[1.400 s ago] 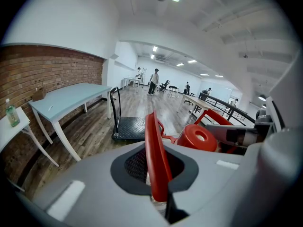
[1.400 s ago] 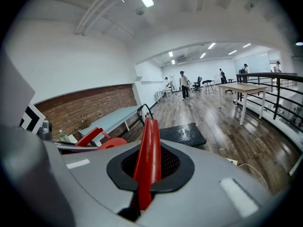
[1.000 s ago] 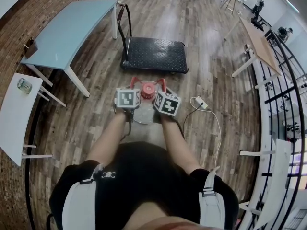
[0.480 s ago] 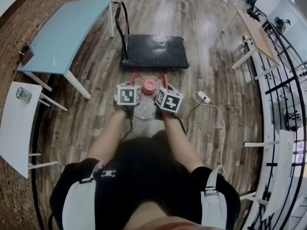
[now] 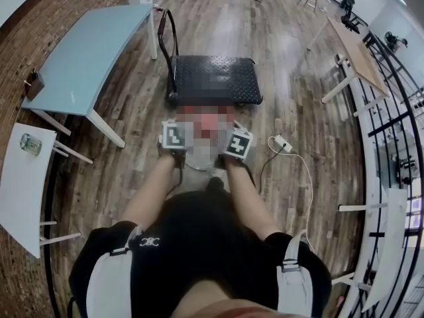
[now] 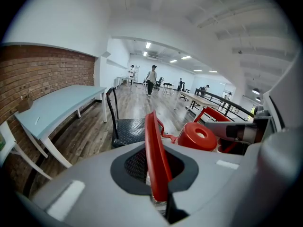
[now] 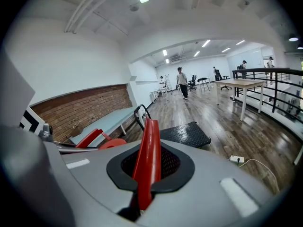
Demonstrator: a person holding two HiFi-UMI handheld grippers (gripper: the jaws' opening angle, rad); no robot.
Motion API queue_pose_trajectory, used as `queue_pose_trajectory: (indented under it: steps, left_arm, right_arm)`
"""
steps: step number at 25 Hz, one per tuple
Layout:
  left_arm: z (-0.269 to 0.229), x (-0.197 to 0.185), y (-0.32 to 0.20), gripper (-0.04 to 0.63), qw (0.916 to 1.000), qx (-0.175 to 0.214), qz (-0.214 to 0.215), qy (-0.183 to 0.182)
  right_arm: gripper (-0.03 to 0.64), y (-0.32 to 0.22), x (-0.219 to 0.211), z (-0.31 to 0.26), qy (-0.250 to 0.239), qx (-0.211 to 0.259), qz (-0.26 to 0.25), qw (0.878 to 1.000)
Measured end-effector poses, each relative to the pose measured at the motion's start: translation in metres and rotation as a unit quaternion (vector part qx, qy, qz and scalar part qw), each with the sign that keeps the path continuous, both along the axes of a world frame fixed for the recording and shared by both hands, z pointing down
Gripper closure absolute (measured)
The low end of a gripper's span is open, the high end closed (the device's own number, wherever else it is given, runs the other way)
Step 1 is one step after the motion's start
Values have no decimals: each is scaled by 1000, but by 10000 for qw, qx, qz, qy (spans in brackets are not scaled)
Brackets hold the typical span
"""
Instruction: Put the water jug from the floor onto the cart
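The water jug [image 5: 199,156] hangs between my two grippers, just short of the black platform cart [image 5: 212,78]; a mosaic patch covers its top in the head view. My left gripper [image 5: 177,132] is shut on the jug's left red handle [image 6: 154,150], with the red cap [image 6: 198,136] to its right. My right gripper [image 5: 235,141] is shut on the right red handle [image 7: 147,160]. In both gripper views the cart [image 6: 130,129] [image 7: 184,134], with its upright push bar, lies ahead on the wooden floor.
A light blue table [image 5: 86,48] stands left of the cart. A white table [image 5: 20,177] with a small jar [image 5: 30,143] is at the near left. A power strip and cable [image 5: 277,142] lie on the floor to the right. A wooden table [image 5: 361,58] and railing [image 5: 391,131] are further right.
Both grippers have carried the jug forward toward the cart; the gap between jug and cart deck has shrunk. The grips on the handles are unchanged.
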State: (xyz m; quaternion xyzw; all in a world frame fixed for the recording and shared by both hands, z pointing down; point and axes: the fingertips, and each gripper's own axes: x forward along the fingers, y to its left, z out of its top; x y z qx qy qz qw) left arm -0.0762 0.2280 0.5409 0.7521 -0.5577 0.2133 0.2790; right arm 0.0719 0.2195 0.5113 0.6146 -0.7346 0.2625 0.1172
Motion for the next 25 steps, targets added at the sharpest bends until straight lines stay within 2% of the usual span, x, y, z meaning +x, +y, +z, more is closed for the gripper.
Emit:
queue_pose_trajectory:
  steps: [12,25]
  left_arm:
    - [5,15,-100,584,9999,-102,-65,-13]
    - [19,63,-213,584,9995,-302,-100,28]
  right_arm:
    - [594,-102,16,10,104,-191,-62,9997]
    - [594,-219,60,28,-131,-291,-220,9992]
